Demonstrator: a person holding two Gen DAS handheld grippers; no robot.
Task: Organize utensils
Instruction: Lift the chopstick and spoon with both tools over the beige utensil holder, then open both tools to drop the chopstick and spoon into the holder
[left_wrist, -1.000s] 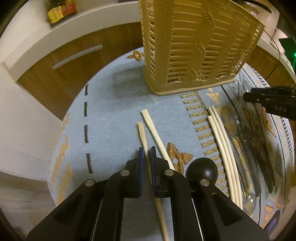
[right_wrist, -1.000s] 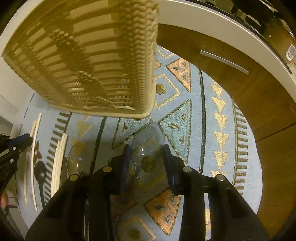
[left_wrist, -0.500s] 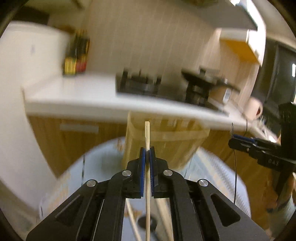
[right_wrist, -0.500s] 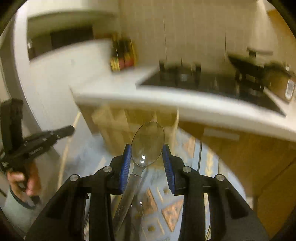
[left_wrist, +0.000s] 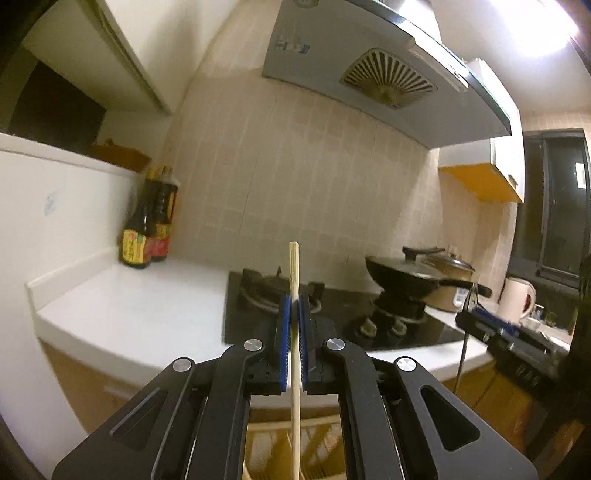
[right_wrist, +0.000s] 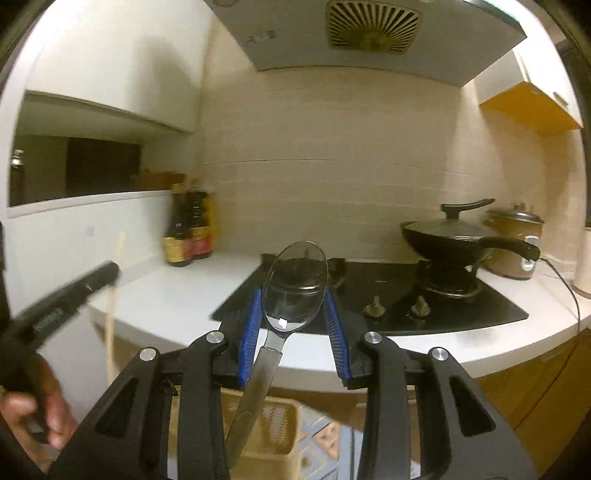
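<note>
- Since 1 second ago both grippers have swung up from the rug: the views then looked down on the utensils lying there, and now look across at the counter, with the chopstick and the spoon lifted off the rug.
- Left gripper (left_wrist: 294, 308): its blue pads (left_wrist: 283, 343) are pressed together on a pale chopstick (left_wrist: 294, 273), which stands upright, its blunt end above the fingertips and its shaft running down out of the bottom of the view.
- Right gripper (right_wrist: 294, 299): its jaws stand partly apart, clamped on the bowl of a clear spoon (right_wrist: 295, 284); the bowl rises above the pads, and the handle slants down to the left.
- Below both grippers, near, stands the tan basket (right_wrist: 271, 430), on the patterned rug (right_wrist: 325, 441); the chopstick's shaft hangs over the basket in the left view.
- In the right view the left gripper shows at the left edge, blurred, with the chopstick beside it.
- Farther: a white counter (left_wrist: 140, 306) with 2 dark sauce bottles (left_wrist: 146, 236) at its far left.
- To the right, a black stove (right_wrist: 388, 295) carries a lidded black pan (right_wrist: 448, 230); a brown cooker (right_wrist: 513, 243) sits just right of it.
- A range hood (left_wrist: 369, 74) hangs above.
</note>
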